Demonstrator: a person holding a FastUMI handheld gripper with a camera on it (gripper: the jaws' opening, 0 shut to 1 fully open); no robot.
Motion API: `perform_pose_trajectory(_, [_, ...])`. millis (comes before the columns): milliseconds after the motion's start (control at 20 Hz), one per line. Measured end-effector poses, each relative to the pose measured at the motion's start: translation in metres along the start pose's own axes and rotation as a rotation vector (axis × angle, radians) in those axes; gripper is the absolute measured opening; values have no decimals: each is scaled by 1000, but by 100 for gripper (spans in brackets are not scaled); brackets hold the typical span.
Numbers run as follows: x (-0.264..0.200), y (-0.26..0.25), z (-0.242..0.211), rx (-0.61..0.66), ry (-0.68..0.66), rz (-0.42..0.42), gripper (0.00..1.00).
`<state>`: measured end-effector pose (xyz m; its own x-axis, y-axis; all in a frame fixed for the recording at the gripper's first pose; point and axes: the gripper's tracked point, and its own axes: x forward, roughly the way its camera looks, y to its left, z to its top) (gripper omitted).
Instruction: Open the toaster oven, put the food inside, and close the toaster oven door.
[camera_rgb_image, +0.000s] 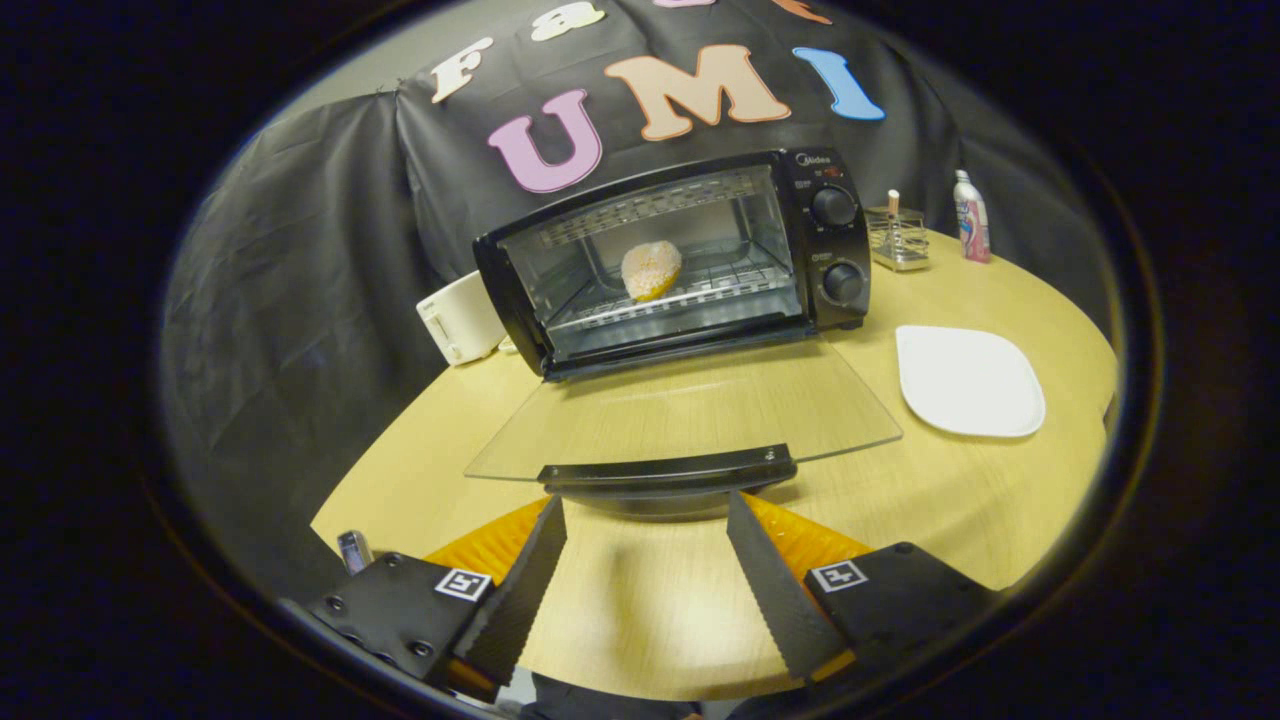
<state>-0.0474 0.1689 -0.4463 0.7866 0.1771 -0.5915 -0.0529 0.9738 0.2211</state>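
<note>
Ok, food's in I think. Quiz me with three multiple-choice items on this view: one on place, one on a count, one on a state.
1. Where is the food?
A. on the white plate
B. on the rack inside the toaster oven
C. between the fingers

2. How many knobs does the toaster oven show?
A. two
B. four
C. none

3. How is the oven door?
A. shut
B. folded down flat, open
C. removed

Answers:
1 B, it sits on the wire rack; the white plate is bare.
2 A, two knobs sit on the side panel.
3 B, the glass lies open, its handle just ahead of the open gripper.
</note>
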Motion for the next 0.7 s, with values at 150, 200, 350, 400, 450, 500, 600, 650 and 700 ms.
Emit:
perform_pose_trajectory(150, [6,-1,-10,1,23,-13,100])
perform_pose_trajectory(200, [8,-4,-8,-5,17,-24,100])
perform_pose_trajectory(350, [10,-6,-7,-4,18,-40,98])
perform_pose_trajectory(400, [11,-7,-7,-4,15,-42,98])
perform_pose_trajectory(450, [10,-6,-7,-1,12,-46,98])
perform_pose_trajectory(500, [10,-6,-6,2,12,-49,98])
perform_pose_trajectory(600, [10,-7,-6,5,14,-57,98])
perform_pose_trajectory(650, [10,-6,-6,4,17,-58,98])
perform_pose_trajectory(700, [9,-6,-6,8,21,-58,98])
